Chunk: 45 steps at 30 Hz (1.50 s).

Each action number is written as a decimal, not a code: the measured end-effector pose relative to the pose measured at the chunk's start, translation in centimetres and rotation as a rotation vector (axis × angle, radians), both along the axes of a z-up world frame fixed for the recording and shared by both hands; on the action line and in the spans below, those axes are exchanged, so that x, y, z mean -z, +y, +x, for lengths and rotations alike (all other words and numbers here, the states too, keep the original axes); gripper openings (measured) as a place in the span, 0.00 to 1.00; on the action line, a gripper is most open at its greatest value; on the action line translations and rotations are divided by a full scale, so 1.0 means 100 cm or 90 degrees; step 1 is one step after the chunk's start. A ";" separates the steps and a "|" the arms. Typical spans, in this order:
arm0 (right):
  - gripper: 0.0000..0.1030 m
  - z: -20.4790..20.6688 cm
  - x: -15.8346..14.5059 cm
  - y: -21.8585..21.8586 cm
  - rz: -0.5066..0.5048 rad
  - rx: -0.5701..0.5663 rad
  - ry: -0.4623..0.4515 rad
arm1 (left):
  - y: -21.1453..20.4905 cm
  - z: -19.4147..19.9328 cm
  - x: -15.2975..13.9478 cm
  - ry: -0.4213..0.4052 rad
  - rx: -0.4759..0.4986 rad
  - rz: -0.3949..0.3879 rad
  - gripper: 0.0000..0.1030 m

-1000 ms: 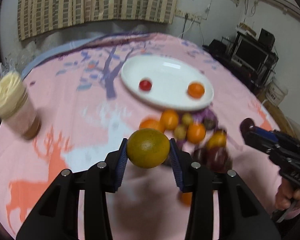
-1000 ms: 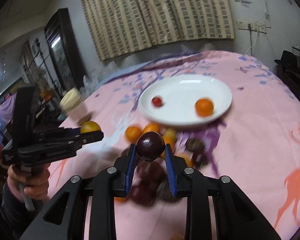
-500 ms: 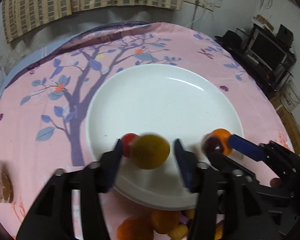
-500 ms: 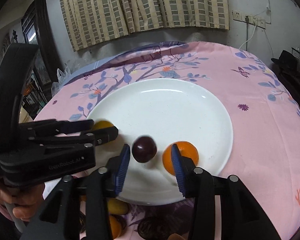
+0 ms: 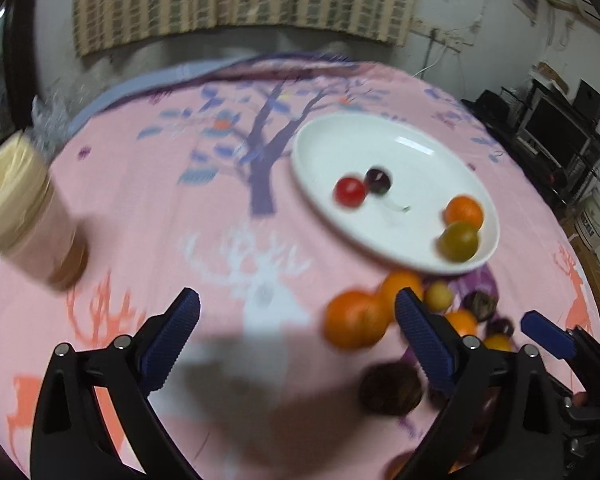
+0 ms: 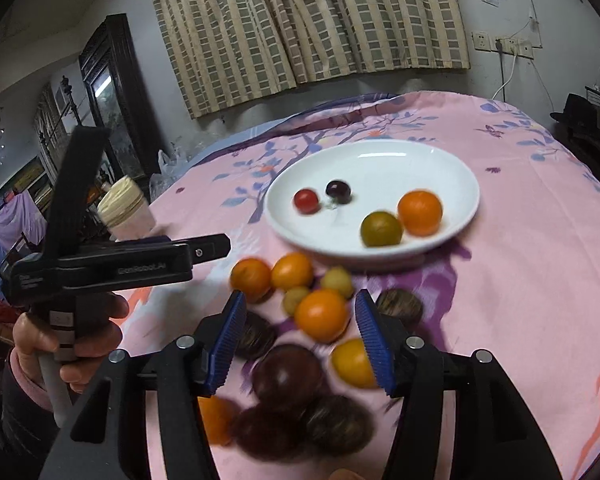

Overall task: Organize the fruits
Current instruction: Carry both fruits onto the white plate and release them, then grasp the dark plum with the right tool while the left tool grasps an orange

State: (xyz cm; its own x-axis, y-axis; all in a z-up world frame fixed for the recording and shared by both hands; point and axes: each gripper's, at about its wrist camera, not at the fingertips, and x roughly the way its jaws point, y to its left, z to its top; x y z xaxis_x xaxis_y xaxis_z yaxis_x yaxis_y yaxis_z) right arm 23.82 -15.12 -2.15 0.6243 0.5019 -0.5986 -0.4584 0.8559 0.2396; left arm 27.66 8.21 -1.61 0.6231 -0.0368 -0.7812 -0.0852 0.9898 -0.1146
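From the left wrist view, the left gripper [image 5: 296,312] hangs over the pink printed cloth on the round counter [image 5: 148,208] with its blue-padded jaws spread wide and nothing between them. It sits just beside the loose heap of fruit rather than over it, so I judge it is lining up for a pick and not carrying anything. The shallow white oval plate [image 5: 324,140] lies beyond the heap and is plainly the collecting spot: on it rest a small red round fruit [image 5: 350,192], touching a dark purple round fruit [image 5: 378,181], and near the plate's right rim a small orange [image 5: 463,211] with a greenish-yellow round fruit [image 5: 458,241] against it. A large orange at the heap's near edge [image 5: 354,324] is the closest piece to the left gripper's right jaw. A cream-lidded jar [image 5: 20,212] stands well apart at the left, out of the way of the work.

From the right wrist view, the right gripper [image 6: 300,332] hovers directly over the heap, jaws apart and empty, and a bright orange in the middle of the heap [image 6: 321,315] shows in the gap between them; that looks to me the likeliest next target. Dark purple-brown round fruits [image 6: 288,372] crowd close beneath, so a careless closing could nudge neighbours and set them rolling. The same four fruits sit on the plate, while most of the heap stays on the cloth, so the sorting seems early.
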 end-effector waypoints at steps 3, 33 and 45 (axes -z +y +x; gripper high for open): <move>0.55 -0.015 0.009 0.010 -0.025 -0.001 0.010 | 0.012 -0.019 0.013 0.013 -0.008 -0.008 0.93; 0.37 -0.034 0.010 -0.006 -0.049 0.102 0.052 | 0.003 -0.064 0.012 -0.007 0.133 -0.089 0.93; 0.37 -0.057 -0.008 -0.033 -0.020 0.122 0.031 | -0.065 -0.100 0.018 -0.028 0.344 0.004 0.61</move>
State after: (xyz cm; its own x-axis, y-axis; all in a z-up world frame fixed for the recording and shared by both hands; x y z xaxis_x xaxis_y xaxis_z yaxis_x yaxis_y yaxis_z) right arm 18.08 -18.41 -1.34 0.6770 0.3567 -0.6437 -0.2745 0.9340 0.2287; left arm 17.65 1.76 -3.44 0.5485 -0.3563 -0.7564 0.4406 0.8920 -0.1007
